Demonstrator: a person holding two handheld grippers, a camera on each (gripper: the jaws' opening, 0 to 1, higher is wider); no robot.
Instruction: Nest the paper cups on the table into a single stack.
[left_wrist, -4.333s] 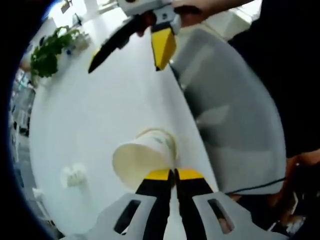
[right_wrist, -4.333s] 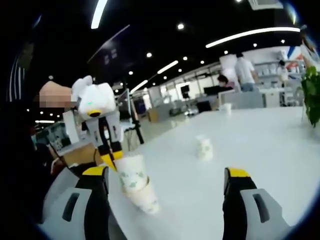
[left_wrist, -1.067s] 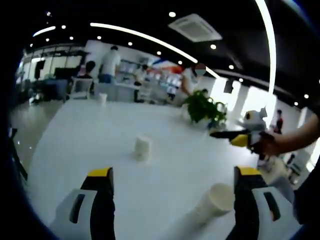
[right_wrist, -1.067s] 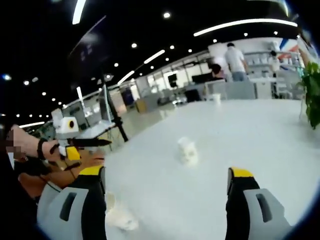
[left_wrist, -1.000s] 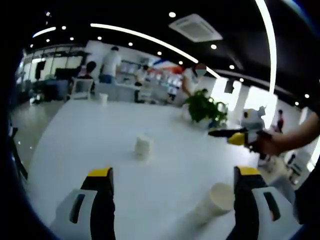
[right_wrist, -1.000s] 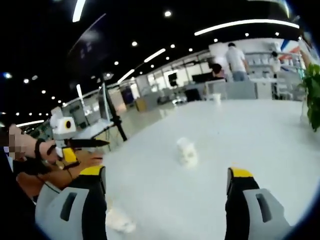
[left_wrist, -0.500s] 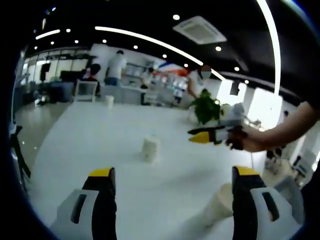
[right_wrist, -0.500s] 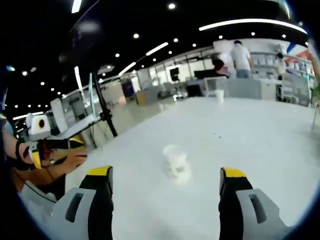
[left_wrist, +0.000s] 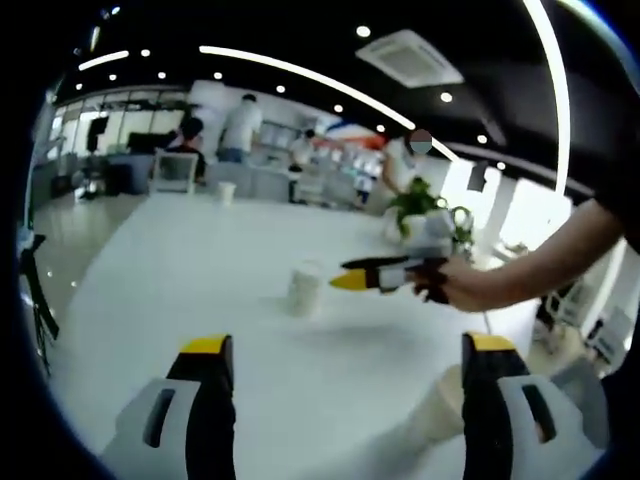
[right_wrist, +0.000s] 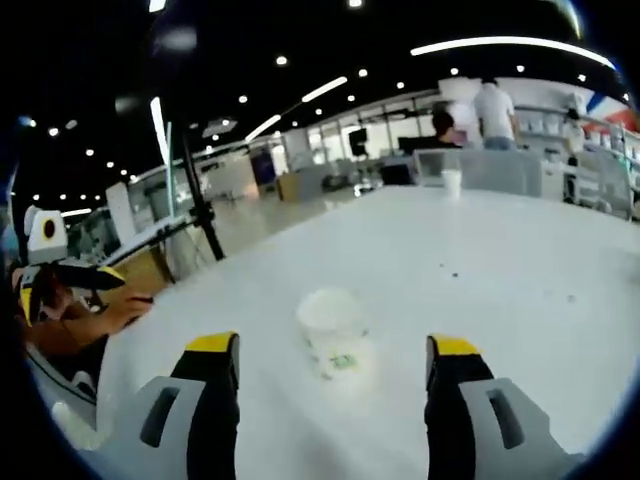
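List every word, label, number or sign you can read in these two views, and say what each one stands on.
No text can be read in either view.
Paper cup between the right gripper's open jaws: a green mark near its base, too blurred to read.
Far cup at the table's far end: no print can be made out.
Background wall with coloured patches: too small and blurred to read.

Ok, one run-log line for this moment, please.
right gripper: open, nearing upright cup | left gripper: open, empty | stack: on table
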